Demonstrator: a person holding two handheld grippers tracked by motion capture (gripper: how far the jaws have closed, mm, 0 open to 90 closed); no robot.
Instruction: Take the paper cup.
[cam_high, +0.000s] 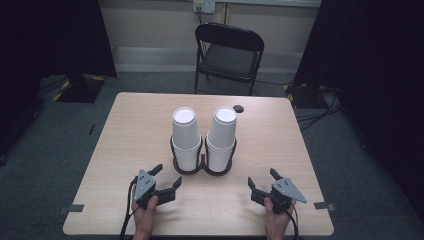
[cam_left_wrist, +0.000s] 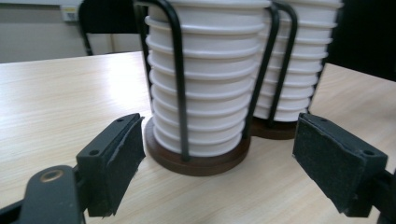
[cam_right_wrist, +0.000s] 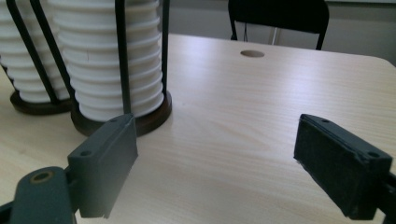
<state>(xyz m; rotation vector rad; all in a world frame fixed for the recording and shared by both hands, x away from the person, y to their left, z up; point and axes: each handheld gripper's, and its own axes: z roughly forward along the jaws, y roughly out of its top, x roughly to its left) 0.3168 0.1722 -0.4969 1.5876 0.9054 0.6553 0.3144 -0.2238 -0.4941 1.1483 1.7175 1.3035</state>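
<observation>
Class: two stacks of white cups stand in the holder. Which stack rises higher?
The right stack, nearer the right gripper; its top cup stands slightly higher than the left stack.

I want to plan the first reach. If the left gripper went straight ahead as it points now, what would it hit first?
Probably the left cup stack in its wire holder; the left gripper is open and aimed at its base.

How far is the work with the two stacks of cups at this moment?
Nothing looks done yet: both cup stacks, the left stack and the right stack, sit full in their black wire holder. In hand: the left tool and right tool are open, empty, on the near side of the stacks, touching nothing. Left to do: any grasping or moving of cups.
</observation>
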